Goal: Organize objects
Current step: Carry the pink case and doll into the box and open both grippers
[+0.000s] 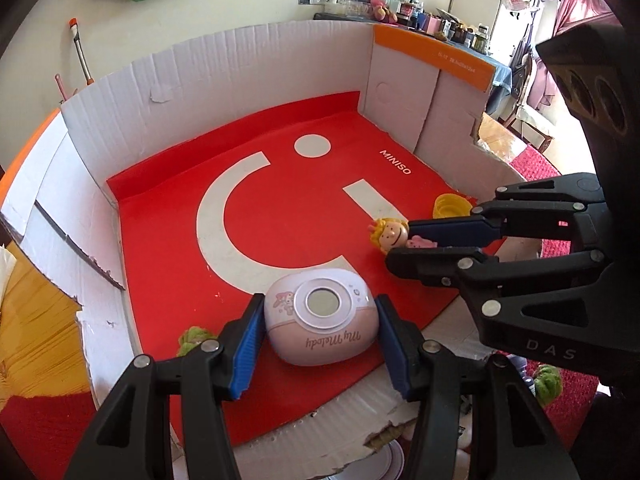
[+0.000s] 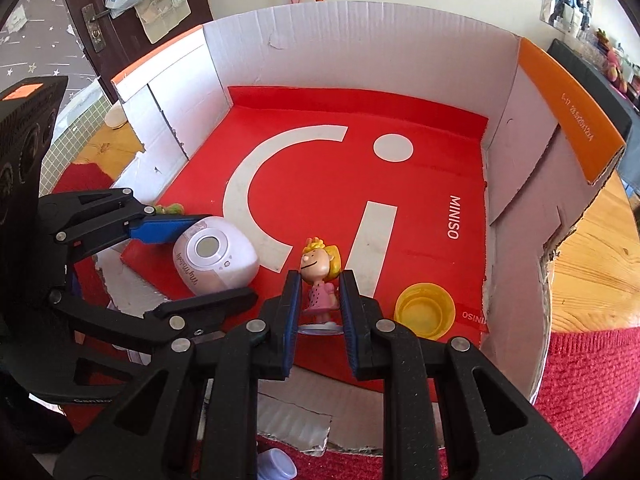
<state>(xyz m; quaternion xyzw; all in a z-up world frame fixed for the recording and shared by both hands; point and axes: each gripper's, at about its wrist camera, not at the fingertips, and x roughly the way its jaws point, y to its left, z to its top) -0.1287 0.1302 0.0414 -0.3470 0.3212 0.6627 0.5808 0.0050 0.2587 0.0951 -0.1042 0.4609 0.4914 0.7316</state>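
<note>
Inside cardboard box [image 2: 360, 40], over red liner [image 2: 400, 180]: left gripper [image 1: 318, 344] clamped partway on pink rounded device [image 1: 320, 320], blue pads [image 1: 246, 352] pressed to both sides, device low over liner's near edge. Right gripper [image 2: 319, 304] closed tight on blonde figurine [image 2: 320, 280] in pink dress, figurine upright, base at liner. Yellow cup [image 2: 424, 310] on liner just beside right gripper, untouched. Green plush [image 1: 194, 338] at box wall beside left gripper.
</note>
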